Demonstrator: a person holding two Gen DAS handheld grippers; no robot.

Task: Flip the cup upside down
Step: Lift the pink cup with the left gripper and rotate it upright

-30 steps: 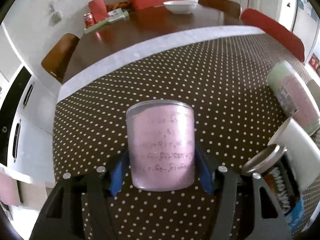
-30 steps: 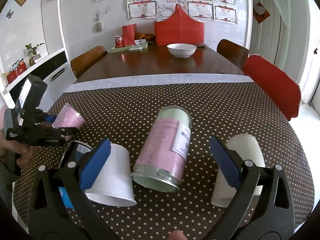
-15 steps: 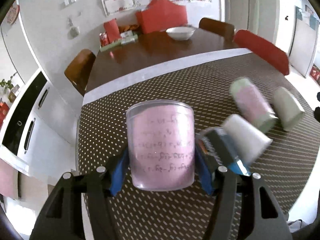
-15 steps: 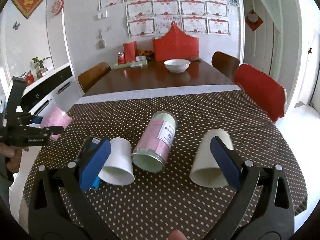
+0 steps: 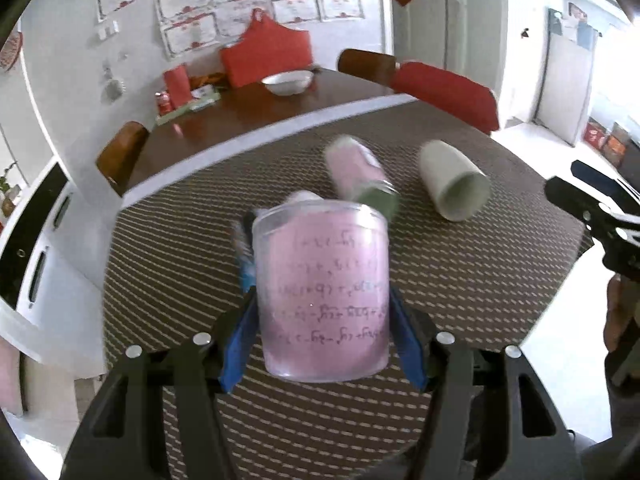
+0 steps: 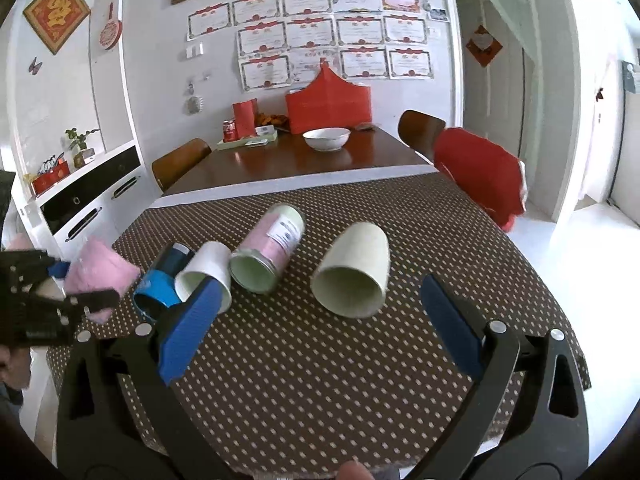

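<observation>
A: What did the left wrist view show?

B: The left gripper point(image 5: 323, 322) was clamped on the pink cup point(image 5: 322, 296), its blue pads point(image 5: 239, 336) pressed to both sides. The cup was held above the dotted tablecloth point(image 5: 460, 280), clear of it. Beyond it lay a pink jar point(image 5: 360, 172) and a cream cup point(image 5: 454, 178), both on their sides. That picture was smeared, so I could not tell which end of the pink cup faced the table.

A: And the right wrist view?

B: The right gripper point(image 6: 320, 322) stood wide open with nothing between its pads, hovering near the cream cup point(image 6: 354, 270). To the left lay the pink jar point(image 6: 270, 248), a white cup point(image 6: 208, 274) and a blue can point(image 6: 160, 280), all tipped over. At the far left the pink cup point(image 6: 98, 270) sat in the left gripper point(image 6: 64, 284), off the table's edge.
</observation>
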